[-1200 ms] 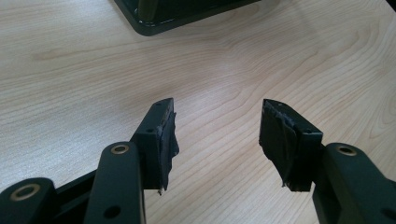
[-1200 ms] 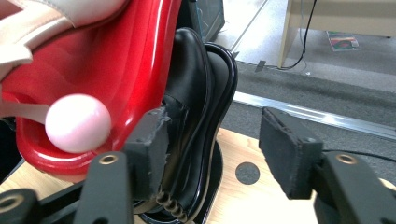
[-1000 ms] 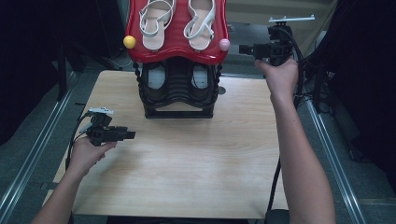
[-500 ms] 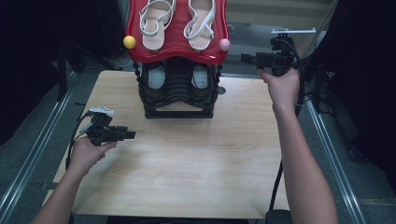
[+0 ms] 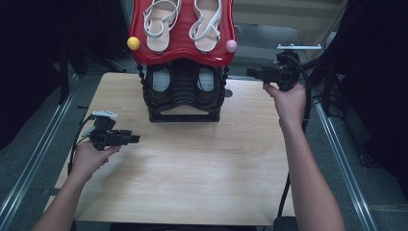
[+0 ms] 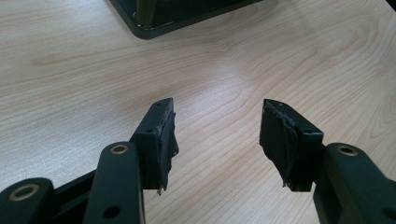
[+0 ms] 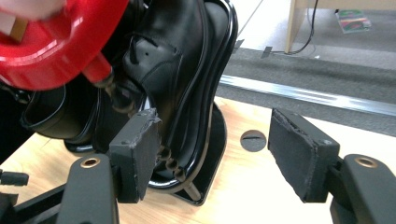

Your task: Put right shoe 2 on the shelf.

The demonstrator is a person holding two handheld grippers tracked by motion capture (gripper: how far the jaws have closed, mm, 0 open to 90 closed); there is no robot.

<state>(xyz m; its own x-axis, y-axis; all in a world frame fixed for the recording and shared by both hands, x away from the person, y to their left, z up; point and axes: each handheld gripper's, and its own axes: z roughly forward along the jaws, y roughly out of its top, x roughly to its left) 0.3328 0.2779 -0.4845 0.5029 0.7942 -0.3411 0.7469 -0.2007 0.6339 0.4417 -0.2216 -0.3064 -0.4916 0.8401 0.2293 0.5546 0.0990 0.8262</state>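
Right jaws: the right gripper (image 5: 254,72) stands wide apart, having just been opening, with nothing between the pads; bare table and a round grommet hole (image 7: 253,140) show through the gap.
Right gripper place: held at the far right edge of the table (image 5: 192,168), pointing left toward the shoe rack (image 5: 184,91), apart from it.
Nearest thing: the black leather shoe (image 7: 168,60) on the rack's lower tier, just beyond the right gripper's left pad in the right gripper view; whether the pad touches the rack cannot be told.
In the way: the black curved frame (image 7: 219,70) of the lower tier runs between the jaws and the shoe, and the red upper tray (image 7: 60,42) overhangs it from above.
Left jaws: the left gripper (image 5: 136,139) is wide apart and empty, over bare wood.
Left gripper place: low over the table's left side, pointing right, well apart from the rack; the rack's black base (image 6: 177,18) lies across the top of the left gripper view.
Rack top: the red tray (image 5: 183,50) carries a pair of white strappy sandals (image 5: 161,21), with a yellow knob (image 5: 133,43) at its left corner and a pink knob (image 5: 231,45) at its right.
Rack bottom: two dark shoes (image 5: 161,82) sit side by side under the tray.
Surroundings: metal rails (image 5: 337,144) flank the table.
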